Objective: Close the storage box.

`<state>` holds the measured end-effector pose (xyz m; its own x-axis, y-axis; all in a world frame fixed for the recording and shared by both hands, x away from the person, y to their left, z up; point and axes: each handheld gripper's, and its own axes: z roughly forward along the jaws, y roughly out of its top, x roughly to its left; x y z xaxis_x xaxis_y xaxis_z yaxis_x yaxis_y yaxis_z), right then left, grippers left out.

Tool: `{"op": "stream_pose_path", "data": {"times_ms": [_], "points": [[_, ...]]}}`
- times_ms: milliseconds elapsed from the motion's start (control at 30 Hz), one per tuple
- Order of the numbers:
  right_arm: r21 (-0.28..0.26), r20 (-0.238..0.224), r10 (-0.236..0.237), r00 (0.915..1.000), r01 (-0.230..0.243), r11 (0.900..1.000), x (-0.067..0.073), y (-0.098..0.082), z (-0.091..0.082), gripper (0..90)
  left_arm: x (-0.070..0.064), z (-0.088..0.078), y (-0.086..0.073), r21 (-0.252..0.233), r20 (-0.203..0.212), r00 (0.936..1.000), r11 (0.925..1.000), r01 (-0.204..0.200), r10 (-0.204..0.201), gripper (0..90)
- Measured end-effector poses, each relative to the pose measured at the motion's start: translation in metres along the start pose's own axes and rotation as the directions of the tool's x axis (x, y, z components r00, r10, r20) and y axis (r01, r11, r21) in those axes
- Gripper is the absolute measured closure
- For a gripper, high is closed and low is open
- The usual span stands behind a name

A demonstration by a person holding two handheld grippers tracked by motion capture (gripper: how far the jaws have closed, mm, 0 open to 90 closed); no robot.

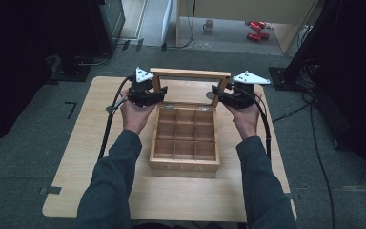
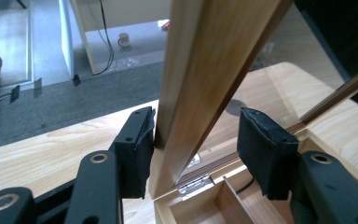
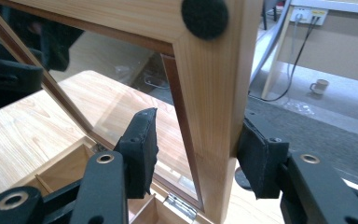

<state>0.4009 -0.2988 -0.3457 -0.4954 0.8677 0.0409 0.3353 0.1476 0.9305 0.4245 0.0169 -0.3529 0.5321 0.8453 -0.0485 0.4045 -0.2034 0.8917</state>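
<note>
A wooden tea box (image 1: 185, 165) with several empty compartments sits mid-table, its glass-paned lid (image 1: 190, 73) standing upright at the back. My left gripper (image 1: 161, 94) straddles the lid's left side rail (image 2: 200, 70). One pad (image 2: 140, 149) rests against the wood and the other pad (image 2: 261, 154) stands clear of it, so my left gripper (image 2: 198, 126) is open. My right gripper (image 1: 217, 93) straddles the right side rail (image 3: 214, 93). Its outer pad (image 3: 256, 158) touches the wood and the inner pad (image 3: 142, 149) hangs off it over the glass, so my right gripper (image 3: 198, 128) is open too.
The box rests on a light wooden table (image 1: 100, 143) with bare room at left, right and front. A black felt dot (image 3: 205, 16) marks the lid's corner. On the floor beyond are a mug (image 1: 208, 25), red objects (image 1: 256, 29) and cables. Dark stands flank the table.
</note>
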Motion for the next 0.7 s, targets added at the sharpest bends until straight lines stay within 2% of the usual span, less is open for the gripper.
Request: {"op": "stream_pose_path", "data": {"times_ms": [133, 333, 567, 700], "points": [[0.002, 0.008, -0.008, 0.9999, 0.008, 1.0, 0.004, -0.002, -0.004, 50.3, 0.001, -0.005, -0.003, -0.01, 0.006, 1.0, 1.0, 0.0, 0.0, 49.8], [-0.005, 0.002, 0.007, 1.0, -0.007, 1.0, 0.009, -0.008, -0.011, 49.3, -0.001, -0.018, -0.011, -0.03, 0.019, 0.9996, 0.9994, -0.019, 0.02, 54.5], [0.001, 0.013, -0.023, 0.9996, 0.023, 1.0, 0.015, -0.013, -0.017, 49.1, -0.001, -0.029, -0.019, -0.043, 0.035, 0.9988, 0.9985, -0.033, 0.035, 59.8], [0.011, 0.016, -0.024, 0.9996, 0.024, 1.0, 0.019, -0.015, -0.02, 48.6, -0.002, -0.035, -0.021, -0.048, 0.037, 0.9986, 0.9982, -0.036, 0.038, 63.2]]}}
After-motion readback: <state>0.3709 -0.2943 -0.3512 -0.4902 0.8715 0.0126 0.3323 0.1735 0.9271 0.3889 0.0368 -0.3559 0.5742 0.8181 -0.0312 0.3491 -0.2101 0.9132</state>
